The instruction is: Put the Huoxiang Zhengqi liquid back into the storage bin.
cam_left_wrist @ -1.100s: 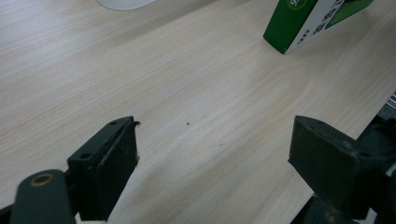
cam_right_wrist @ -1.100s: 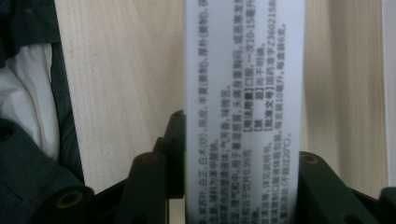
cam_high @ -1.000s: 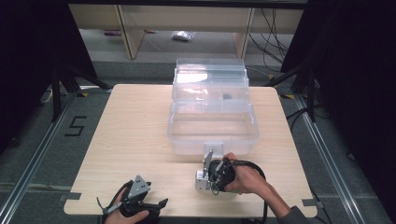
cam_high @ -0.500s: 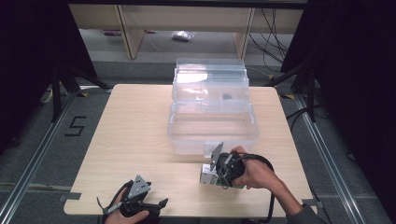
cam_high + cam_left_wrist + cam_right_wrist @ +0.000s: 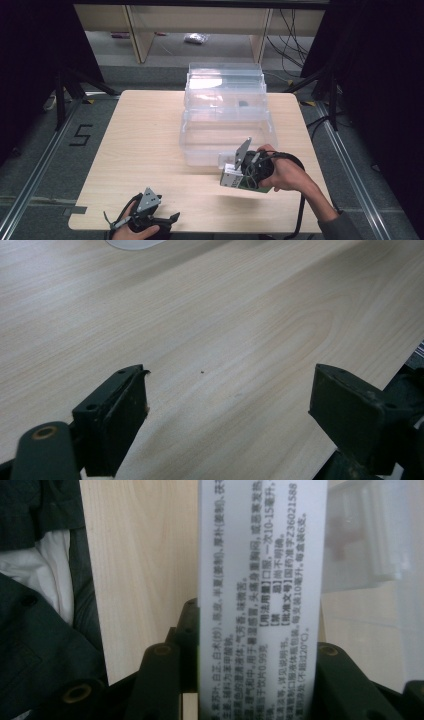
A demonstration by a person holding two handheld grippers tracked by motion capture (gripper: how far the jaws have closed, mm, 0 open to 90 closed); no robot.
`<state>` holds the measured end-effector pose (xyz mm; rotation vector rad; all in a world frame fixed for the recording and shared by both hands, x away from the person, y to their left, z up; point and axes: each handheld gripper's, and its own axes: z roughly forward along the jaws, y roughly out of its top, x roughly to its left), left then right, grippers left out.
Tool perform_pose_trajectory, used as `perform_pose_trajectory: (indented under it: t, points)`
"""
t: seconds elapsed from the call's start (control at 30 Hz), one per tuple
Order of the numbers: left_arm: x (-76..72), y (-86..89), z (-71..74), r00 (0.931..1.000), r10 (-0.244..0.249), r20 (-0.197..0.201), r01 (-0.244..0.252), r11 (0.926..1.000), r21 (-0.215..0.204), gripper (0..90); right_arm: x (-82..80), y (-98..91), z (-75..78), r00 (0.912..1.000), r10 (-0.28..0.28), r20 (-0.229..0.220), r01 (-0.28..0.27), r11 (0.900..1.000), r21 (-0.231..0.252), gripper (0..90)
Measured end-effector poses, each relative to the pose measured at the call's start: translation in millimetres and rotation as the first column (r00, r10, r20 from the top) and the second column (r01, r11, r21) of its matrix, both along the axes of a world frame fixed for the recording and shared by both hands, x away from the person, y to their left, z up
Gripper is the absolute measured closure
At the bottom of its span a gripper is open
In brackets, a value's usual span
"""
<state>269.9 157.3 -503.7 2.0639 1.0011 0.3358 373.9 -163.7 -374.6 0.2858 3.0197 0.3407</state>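
white printed box (image 5: 260, 595) sits pinched in the right gripper (image 5: 239, 172) jaws, above the pale wooden surface (image 5: 145, 140) beside a clear plastic bin (image 5: 225, 120). left gripper (image 5: 150, 216) jaws spread at the surface's near edge; grey floor (image 5: 30, 150) around.

White medicine box (image 5: 260, 600), printed with black text; lifted off the table, beside the clear bin (image 5: 225, 135).

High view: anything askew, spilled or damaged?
Nothing stands out. The clear tiered box sits square on the table, the right gripper holds a white printed carton, and the left gripper is open.
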Motion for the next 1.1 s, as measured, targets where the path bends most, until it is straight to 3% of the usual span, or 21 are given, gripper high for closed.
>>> perform_pose_trajectory:
  t: [0.03, 0.07, 0.17, 0.23, 0.27, 0.33, 0.37, 0.4, 0.47, 0.5, 0.57, 0.63, 0.67, 0.97, 1.03, 1.07, 1.1]
  points:
    - [-0.2, 0.1, 0.3, 1.0000, -0.001, -0.001, 0.001, 1.0000, 0.002, 14.8, 2.8, -0.7, 1.5, 0.9995, 0.029, 0.008, -0.029, 0.9995, 0.012, 64.8]
    - [0.0, 0.1, 0.1, 1.0000, -0.001, 0.000, 0.001, 1.0000, 0.003, 14.8, 2.8, -2.7, 8.8, 1.0000, -0.002, -0.002, 0.002, 1.0000, 0.009, 64.8]
    - [-0.2, -0.4, 0.2, 1.0000, 0.005, -0.001, -0.005, 1.0000, 0.001, 14.8, 6.3, -4.4, 15.4, 0.9999, 0.016, 0.003, -0.017, 0.9998, 0.011, 64.8]
    - [0.0, -0.2, 0.1, 1.0000, 0.004, -0.002, -0.004, 1.0000, 0.002, 14.8, 7.8, -5.8, 22.6, 1.0000, -0.004, -0.002, 0.004, 0.9999, 0.015, 64.7]
    - [0.2, 0.0, 0.0, 1.0000, 0.003, 0.000, -0.003, 1.0000, 0.003, 14.8, 12.0, -6.3, 25.6, 0.9995, 0.029, 0.015, -0.029, 0.9994, 0.017, 64.8]
    - [0.1, 0.2, 0.0, 1.0000, 0.002, 0.000, -0.002, 1.0000, 0.004, 14.8, 15.5, -6.8, 36.5, 0.9997, -0.018, 0.018, 0.018, 0.9998, 0.010, 64.8]
    - [0.1, 0.3, 0.0, 1.0000, 0.001, 0.000, -0.001, 1.0000, 0.004, 14.8, 19.3, -7.1, 38.5, 0.9996, 0.014, 0.025, -0.014, 0.9998, 0.014, 64.8]
    - [0.1, 0.3, 0.0, 1.0000, 0.001, 0.000, -0.001, 1.0000, 0.004, 14.8, 18.6, -6.9, 41.2, 0.9997, -0.023, 0.008, 0.022, 0.9994, 0.027, 64.8]
    - [0.3, 0.4, 0.0, 1.0000, 0.001, 0.000, -0.001, 1.0000, 0.004, 14.8, 23.9, -6.7, 46.3, 0.9998, -0.007, 0.017, 0.006, 0.9996, 0.026, 64.8]
    - [0.3, 0.3, 0.2, 1.0000, 0.001, 0.000, -0.001, 1.0000, 0.003, 14.8, 26.7, -7.2, 48.1, 0.9993, 0.010, 0.035, -0.010, 0.9999, 0.007, 64.8]
    - [0.4, 0.3, 0.5, 1.0000, 0.000, -0.003, 0.000, 1.0000, 0.002, 14.8, 26.9, -6.5, 48.9, 0.9994, -0.011, 0.031, 0.011, 0.9999, 0.009, 64.8]
    - [0.5, -0.1, 0.7, 1.0000, 0.000, -0.004, 0.000, 1.0000, -0.001, 14.8, 31.3, -7.4, 52.1, 0.9993, 0.010, 0.036, -0.011, 0.9998, 0.016, 64.8]
    - [0.3, -0.3, 0.5, 1.0000, 0.000, -0.005, 0.000, 1.0000, -0.003, 14.8, 31.9, -8.0, 53.7, 0.9994, -0.011, 0.034, 0.010, 0.9999, 0.011, 64.8]
    - [-0.2, -0.2, 1.0, 0.9999, -0.010, -0.004, 0.010, 1.0000, -0.002, 14.8, 47.2, -7.6, 60.4, 0.9990, -0.028, 0.034, 0.027, 0.9995, 0.015, 64.8]
    - [0.0, -0.2, 1.0, 0.9999, -0.011, -0.002, 0.011, 0.9999, -0.004, 14.8, 53.5, -7.7, 62.8, 0.9989, -0.010, 0.046, 0.010, 0.9999, 0.011, 64.8]
    - [-0.1, -0.1, 1.0, 0.9999, -0.011, -0.002, 0.011, 0.9999, -0.004, 14.8, 54.1, -7.8, 63.7, 0.9985, -0.029, 0.046, 0.028, 0.9995, 0.011, 64.8]
    - [-0.1, 0.0, 1.0, 0.9999, -0.012, -0.003, 0.012, 0.9999, -0.004, 14.8, 58.4, -7.9, 65.0, 0.9984, -0.005, 0.056, 0.004, 0.9999, 0.014, 64.8]
